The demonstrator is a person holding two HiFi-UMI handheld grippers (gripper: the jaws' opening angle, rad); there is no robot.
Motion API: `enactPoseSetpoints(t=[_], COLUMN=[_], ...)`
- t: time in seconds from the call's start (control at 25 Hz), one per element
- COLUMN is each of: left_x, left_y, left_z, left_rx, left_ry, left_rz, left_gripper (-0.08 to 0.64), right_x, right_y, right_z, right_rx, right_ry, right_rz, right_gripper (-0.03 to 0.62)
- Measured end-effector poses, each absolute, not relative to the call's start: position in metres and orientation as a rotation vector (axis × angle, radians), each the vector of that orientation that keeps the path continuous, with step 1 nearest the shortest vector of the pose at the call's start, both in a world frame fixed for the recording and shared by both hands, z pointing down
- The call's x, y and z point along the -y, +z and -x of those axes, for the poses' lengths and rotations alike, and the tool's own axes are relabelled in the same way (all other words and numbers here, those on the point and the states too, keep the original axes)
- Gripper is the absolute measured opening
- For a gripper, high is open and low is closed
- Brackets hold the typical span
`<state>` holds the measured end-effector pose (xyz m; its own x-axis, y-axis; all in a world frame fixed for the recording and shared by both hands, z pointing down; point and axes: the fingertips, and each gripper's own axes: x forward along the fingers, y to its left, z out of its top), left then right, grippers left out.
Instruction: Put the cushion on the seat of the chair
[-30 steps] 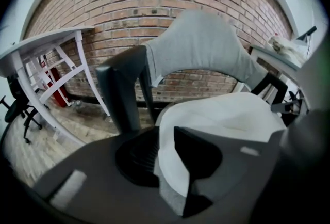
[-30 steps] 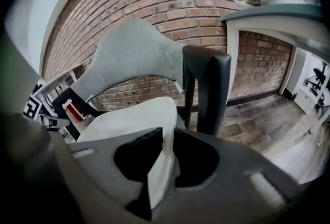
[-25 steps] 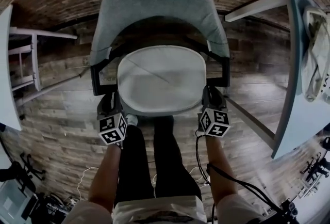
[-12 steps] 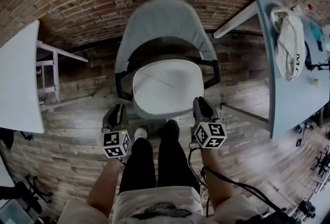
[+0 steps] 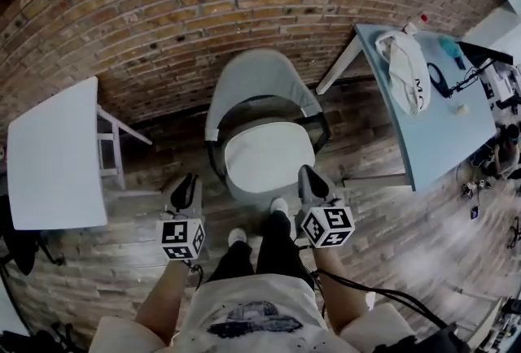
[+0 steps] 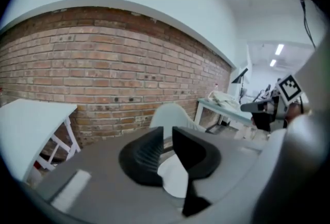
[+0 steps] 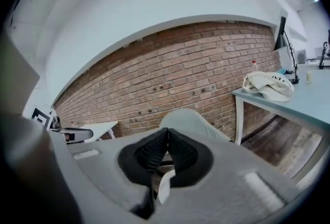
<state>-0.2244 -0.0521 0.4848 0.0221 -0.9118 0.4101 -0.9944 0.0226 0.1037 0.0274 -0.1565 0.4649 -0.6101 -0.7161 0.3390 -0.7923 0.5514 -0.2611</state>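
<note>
A white cushion (image 5: 269, 158) lies flat on the seat of the pale grey chair (image 5: 256, 83), which stands against the brick wall. Both grippers are held back from the chair, near the person's body, and nothing is in them. My left gripper (image 5: 189, 180) is off the seat's front left; its jaws stand almost together with only a thin slit (image 6: 167, 132). My right gripper (image 5: 308, 174) is off the seat's front right, jaws closed tip to tip (image 7: 166, 135). The chair back (image 7: 188, 120) shows beyond the right jaws, and the chair (image 6: 170, 114) shows beyond the left ones.
A white table (image 5: 53, 152) stands to the left of the chair. A blue-grey desk (image 5: 431, 107) on the right carries a white bag (image 5: 407, 63) and small items. A brick wall (image 5: 203, 10) is behind. The person's legs and a cable (image 5: 366, 290) are below.
The person has stepped back from the chair and both grippers have come away from the cushion's front corners. The cushion stays on the seat.
</note>
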Motion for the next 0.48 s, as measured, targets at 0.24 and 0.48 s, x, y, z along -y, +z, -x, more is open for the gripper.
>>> enactPoseSetpoints(t=[0.24,0.48], left_x=[0.025,0.009], left_y=[0.419,0.377], left_z=[0.225,0.200], left_rx=[1.910,1.858], left_ry=[0.279,0.231], left_rz=[-2.073,-2.174], left_gripper=[0.034,0.021], right_x=[0.104,0.070], right_y=[0.404,0.359], right_z=[-0.013,-0.015], right_rx=[2.627,2.649], right_ry=[0.530,0.491], right_rz=[-1.331,-1.406], right_gripper=[0.000,0.000])
